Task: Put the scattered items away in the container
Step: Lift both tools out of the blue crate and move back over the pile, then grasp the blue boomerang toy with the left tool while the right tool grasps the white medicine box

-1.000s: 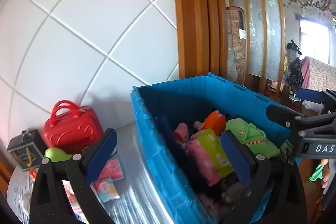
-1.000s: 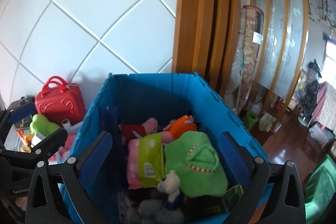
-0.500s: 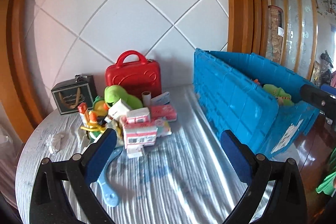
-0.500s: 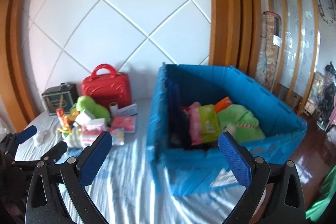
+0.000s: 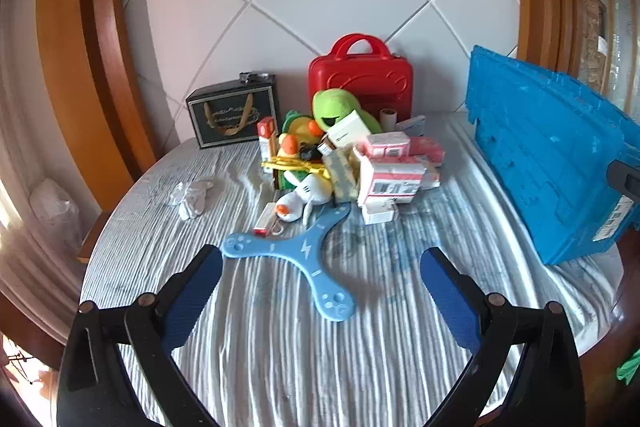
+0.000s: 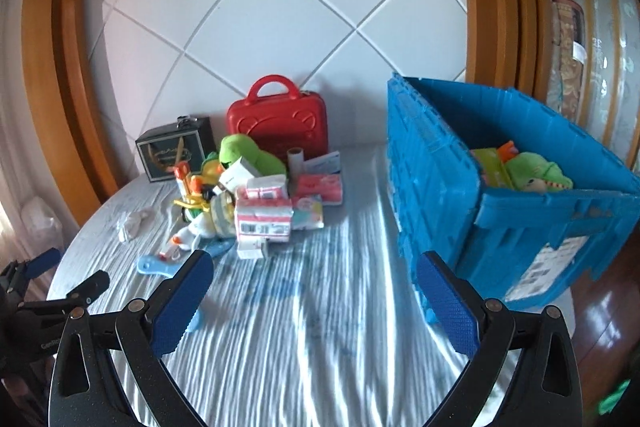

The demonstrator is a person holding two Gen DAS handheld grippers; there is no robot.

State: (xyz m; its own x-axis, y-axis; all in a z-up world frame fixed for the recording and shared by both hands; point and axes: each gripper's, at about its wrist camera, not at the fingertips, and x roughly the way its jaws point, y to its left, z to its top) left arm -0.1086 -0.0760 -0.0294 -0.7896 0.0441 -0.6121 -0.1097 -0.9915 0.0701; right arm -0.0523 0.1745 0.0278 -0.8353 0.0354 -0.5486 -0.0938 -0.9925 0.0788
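Note:
A pile of toys and pink-and-white boxes (image 5: 384,167) (image 6: 262,215) lies mid-table, with a green plush (image 5: 336,109) (image 6: 244,155) behind it. A light blue three-armed boomerang (image 5: 304,255) lies nearest, just beyond my left gripper (image 5: 320,291), which is open and empty. The blue crate (image 5: 552,155) (image 6: 436,171) stands at the right, holding a green plush and pink packs. My right gripper (image 6: 312,291) is open and empty over bare cloth, left of the crate. The left gripper's fingertips (image 6: 92,285) show at the lower left of the right wrist view.
A red toy case (image 5: 360,79) (image 6: 278,121) and a black gift box (image 5: 232,117) (image 6: 174,149) stand against the tiled wall. A crumpled white cloth (image 5: 190,195) (image 6: 132,221) lies left of the pile. The round table's cloth (image 5: 280,347) is bare in front.
Both grippers have pulled back and swung left, away from above the crate's inside. The pile and boomerang have come into view in front of the left gripper. Both stay open.

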